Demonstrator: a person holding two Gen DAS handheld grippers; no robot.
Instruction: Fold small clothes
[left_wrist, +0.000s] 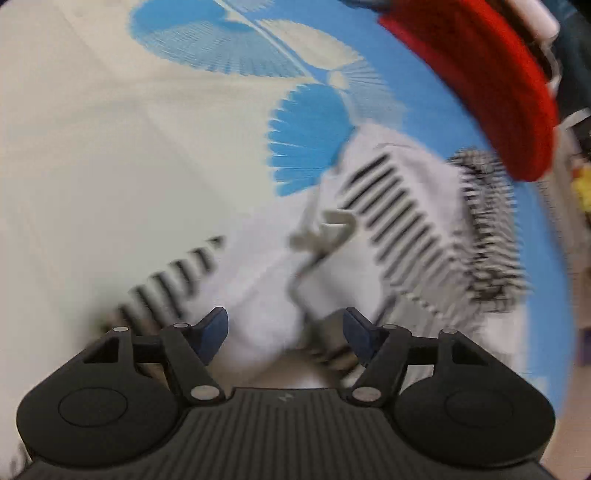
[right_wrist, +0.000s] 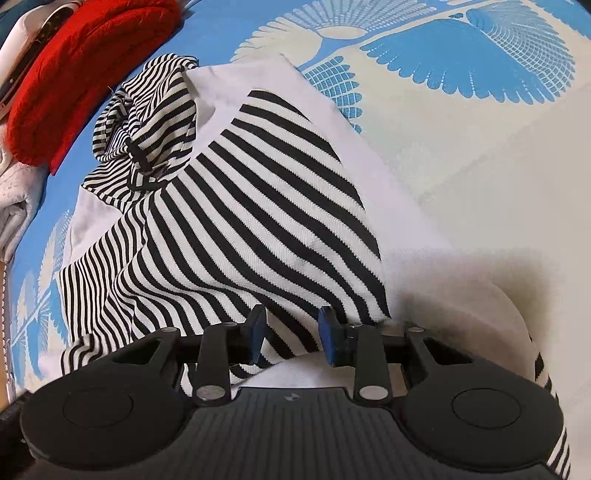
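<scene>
On the cream bedsheet with blue feather print (right_wrist: 480, 155), the small black-and-white striped knit top with white panels (right_wrist: 236, 206) lies half-gathered and rumpled, just in front of both tools, its bunched striped part at the far left beside the folded red knit garment (right_wrist: 85, 74). The right gripper (right_wrist: 292, 334) points steeply down at the near hem; its blue pads (right_wrist: 258, 332) stand narrow with striped cloth between them, but a visible gap remains on each side, so I read no real pinch yet. The left gripper (left_wrist: 286, 334) sits wide apart over a white fold of the same top, nothing clamped; that view is smeared, so the exact contact is unclear. Risks: if the right closes as it stands, it may catch only the top layer, and the layer under it stays behind, so the fold skews. The hem edge runs slantwise across the right's jaws, so a thin bite could slip out on the lift. The left is over a thick white hump near a loose grey cord or loop (left_wrist: 325, 229); closing there could grab the cord or several layers at once and drag the whole piece instead of one corner. Uneven grips at the two tools would twist the cloth. The bunched far-left part would likely get trapped inside any fold unless spread first. A far-left carry could also run into the red garment.
</scene>
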